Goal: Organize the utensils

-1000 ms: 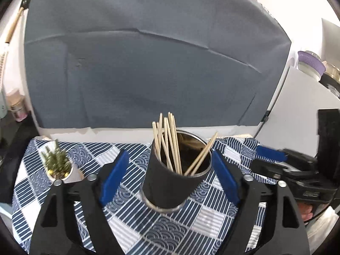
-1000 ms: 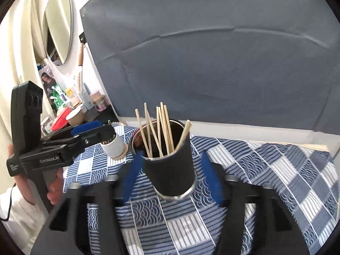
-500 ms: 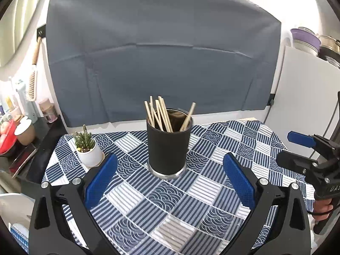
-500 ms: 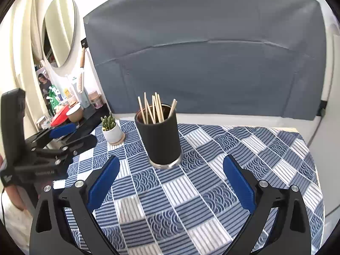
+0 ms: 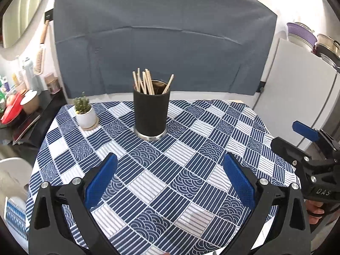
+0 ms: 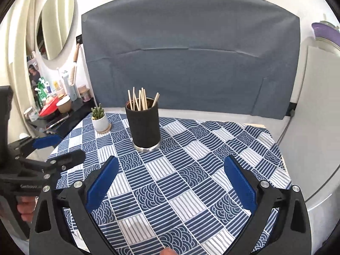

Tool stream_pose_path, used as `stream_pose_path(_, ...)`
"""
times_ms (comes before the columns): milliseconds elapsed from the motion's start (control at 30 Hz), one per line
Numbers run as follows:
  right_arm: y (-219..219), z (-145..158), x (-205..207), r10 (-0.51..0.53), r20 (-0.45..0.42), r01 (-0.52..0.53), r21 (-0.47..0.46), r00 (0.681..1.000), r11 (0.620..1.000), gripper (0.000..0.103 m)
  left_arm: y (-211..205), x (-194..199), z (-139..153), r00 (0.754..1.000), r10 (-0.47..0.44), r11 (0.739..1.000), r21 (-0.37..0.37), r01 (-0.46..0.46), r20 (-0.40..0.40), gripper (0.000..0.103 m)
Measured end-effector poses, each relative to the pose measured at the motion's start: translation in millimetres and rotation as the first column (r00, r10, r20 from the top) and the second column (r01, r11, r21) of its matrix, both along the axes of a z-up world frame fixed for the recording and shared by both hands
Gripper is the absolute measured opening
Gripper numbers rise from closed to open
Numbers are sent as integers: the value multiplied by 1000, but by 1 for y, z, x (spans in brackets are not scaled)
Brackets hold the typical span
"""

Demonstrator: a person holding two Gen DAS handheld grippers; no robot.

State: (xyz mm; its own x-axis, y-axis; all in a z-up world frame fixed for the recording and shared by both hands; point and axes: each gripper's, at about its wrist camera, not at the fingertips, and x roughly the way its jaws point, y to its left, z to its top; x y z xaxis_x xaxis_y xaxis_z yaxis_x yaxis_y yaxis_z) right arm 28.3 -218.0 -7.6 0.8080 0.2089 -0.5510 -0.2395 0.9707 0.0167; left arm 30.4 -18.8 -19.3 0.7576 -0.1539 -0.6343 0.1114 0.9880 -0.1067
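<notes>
A black cylindrical holder with a metal base stands upright on the far middle of the table; it also shows in the right wrist view. Several wooden chopsticks stand in it, and they show in the right wrist view too. My left gripper is open and empty, well back from the holder over the near part of the table. My right gripper is open and empty, likewise back from the holder. Each gripper shows at the side of the other's view.
A blue and white patterned cloth covers the table. A small potted cactus stands left of the holder. A cluttered shelf lies beyond the left edge, a white cabinet on the right, a grey cloth behind.
Both grippers have drawn back from the holder and up, from close around it to far over the near table. The holder and chopsticks have stayed put.
</notes>
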Motion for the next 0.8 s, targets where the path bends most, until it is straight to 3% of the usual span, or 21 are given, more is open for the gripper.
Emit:
stream_pose_path(267,-7,-1,-17,-30,-21,31,23,999,999,95,-6,-23,8,995,101,986,133,-102,16,97)
stream_pose_path(433,3,1,-41,-58,34,59,-31,998,998,95,-2,-30,10,991,132,982,134,-134,26,97)
stream_pose_path(800,5,9,-46,-58,31,59,-32,998,998,95,-7,-35,19,994,105,978,175,-110,42,97)
